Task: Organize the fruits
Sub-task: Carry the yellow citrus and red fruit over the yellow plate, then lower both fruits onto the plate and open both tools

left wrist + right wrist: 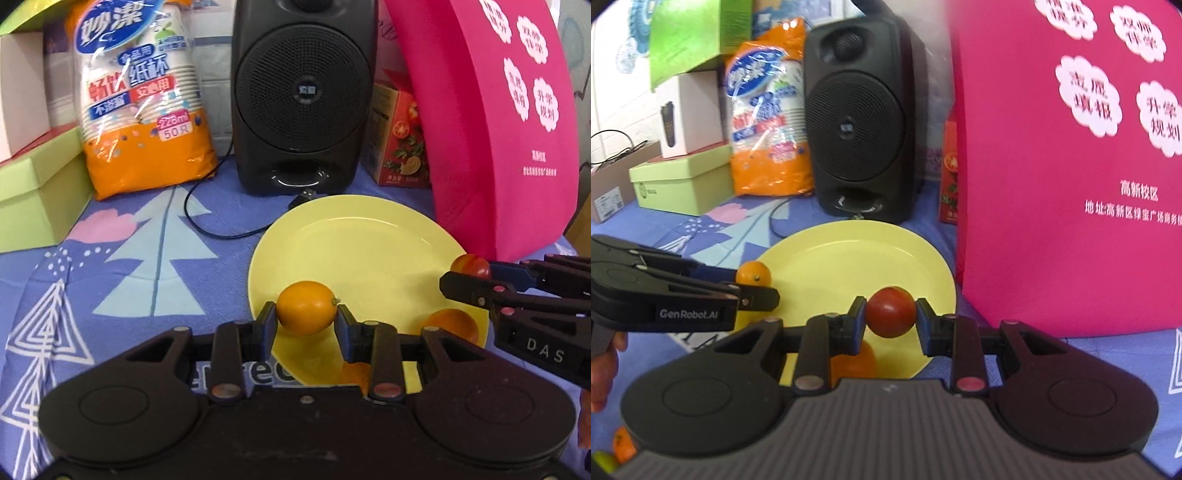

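Left wrist view first: my left fingers [306,320] are clamped on a small orange kumquat [306,307], hanging over the near rim of the yellow plate [354,236]. Using that plate as my landmark for everything. My right fingers [891,318] are squeezed on a cherry tomato [891,312], also over the plate's near edge, toward its right side. Neither fruit looks set down yet, so I'd call this mid-delivery on both.

Already on the plate, near its front edge: one orange fruit [452,325] sitting there, and a second orange bit [356,373] peeking out under my left fingers. Can't tell if that one's fully on the plate.

Off the plate, at the bottom left corner of the right wrist view, there's another orange one [623,445] and something yellow-green [604,459] waiting on the table, so more trips left I reckon.

Behind the plate: a black speaker [301,96] with its cable [207,221] trailing toward the plate's back rim, a pink bag [495,122] to the plate's right.
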The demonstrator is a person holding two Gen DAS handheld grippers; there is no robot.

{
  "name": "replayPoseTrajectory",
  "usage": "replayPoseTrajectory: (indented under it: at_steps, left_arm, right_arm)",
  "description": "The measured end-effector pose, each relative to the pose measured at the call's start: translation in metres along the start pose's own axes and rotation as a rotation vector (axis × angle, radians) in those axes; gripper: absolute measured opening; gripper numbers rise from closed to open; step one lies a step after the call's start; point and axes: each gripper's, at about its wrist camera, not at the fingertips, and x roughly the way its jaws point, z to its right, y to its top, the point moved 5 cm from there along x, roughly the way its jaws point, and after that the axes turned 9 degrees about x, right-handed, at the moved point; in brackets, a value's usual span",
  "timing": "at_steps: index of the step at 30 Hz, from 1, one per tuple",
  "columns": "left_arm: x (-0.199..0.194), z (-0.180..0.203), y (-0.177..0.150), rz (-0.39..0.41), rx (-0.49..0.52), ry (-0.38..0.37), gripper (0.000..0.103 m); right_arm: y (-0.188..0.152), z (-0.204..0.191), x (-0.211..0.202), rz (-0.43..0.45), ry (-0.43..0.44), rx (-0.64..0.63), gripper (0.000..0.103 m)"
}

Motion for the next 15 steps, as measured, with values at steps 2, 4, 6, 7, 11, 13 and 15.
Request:
replayPoseTrajectory:
  at_steps: [2, 4, 6, 7, 11, 13, 15]
  left_arm:
    - [0.003, 0.003, 0.0, 0.0, 0.019, 0.011, 0.033]
    - [0.004, 0.003, -0.001, 0.001, 0.019, 0.01, 0.033]
    - [0.004, 0.002, -0.001, -0.002, 0.008, 0.006, 0.034]
    - [0.003, 0.001, -0.002, -0.004, 0.001, -0.001, 0.034]
    - [-0.01, 0.001, -0.001, 0.01, 0.002, 0.001, 0.037]
    - [-0.02, 0.001, -0.001, 0.021, 0.004, 0.004, 0.04]
    - [-0.033, 0.0, -0.002, 0.04, 0.004, 0.011, 0.044]
  right_arm:
    - [-0.002, 0.002, 0.003, -0.007, -0.003, 0.007, 0.028]
    - [-0.003, 0.004, 0.005, -0.009, -0.007, 0.008, 0.028]
    - [-0.003, 0.005, 0.007, -0.011, -0.009, 0.014, 0.028]
    - [-0.003, 0.005, 0.008, -0.011, -0.009, 0.018, 0.031]
    - [-0.002, 0.004, 0.002, 0.013, -0.013, 0.01, 0.044]
    - [0.0, 0.004, -0.004, 0.024, -0.016, 0.007, 0.045]
    - [0.002, 0.005, -0.014, 0.04, -0.009, 0.018, 0.045]
